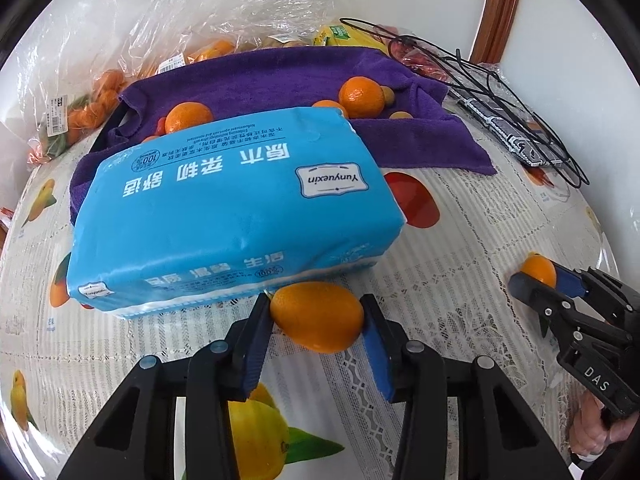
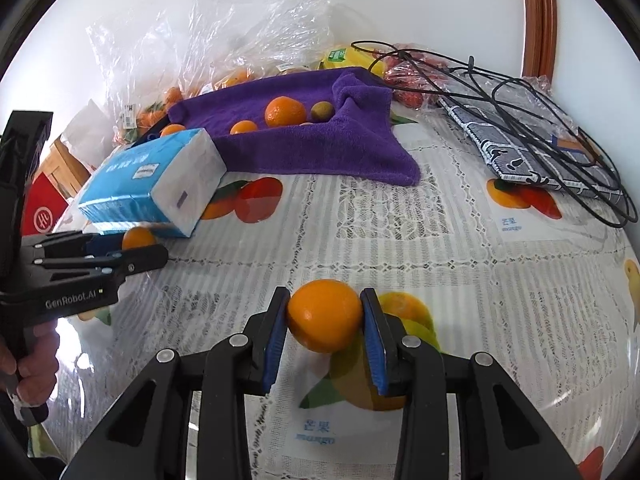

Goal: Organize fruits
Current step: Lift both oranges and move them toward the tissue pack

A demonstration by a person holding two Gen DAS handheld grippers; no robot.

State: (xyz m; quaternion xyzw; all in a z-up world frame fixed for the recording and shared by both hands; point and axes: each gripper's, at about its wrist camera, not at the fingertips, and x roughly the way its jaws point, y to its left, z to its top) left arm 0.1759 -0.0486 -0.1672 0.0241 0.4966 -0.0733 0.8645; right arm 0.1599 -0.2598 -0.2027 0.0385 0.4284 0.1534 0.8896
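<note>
My left gripper (image 1: 318,318) is shut on an orange (image 1: 316,316) just in front of the blue tissue pack (image 1: 224,212); it also shows in the right wrist view (image 2: 138,240). My right gripper (image 2: 324,316) is shut on another orange (image 2: 325,315) above the table; it also shows in the left wrist view (image 1: 538,272). Behind the tissue pack, a tray lined with a purple towel (image 1: 280,76) holds several oranges (image 1: 361,96) and small brownish fruits (image 2: 322,111).
Clear plastic bags of oranges (image 1: 96,96) and other fruit lie behind the tray. A patterned pouch with black cables (image 2: 532,148) lies at the right. The table has a fruit-print cloth (image 2: 400,220). A red box (image 2: 42,208) sits off the left edge.
</note>
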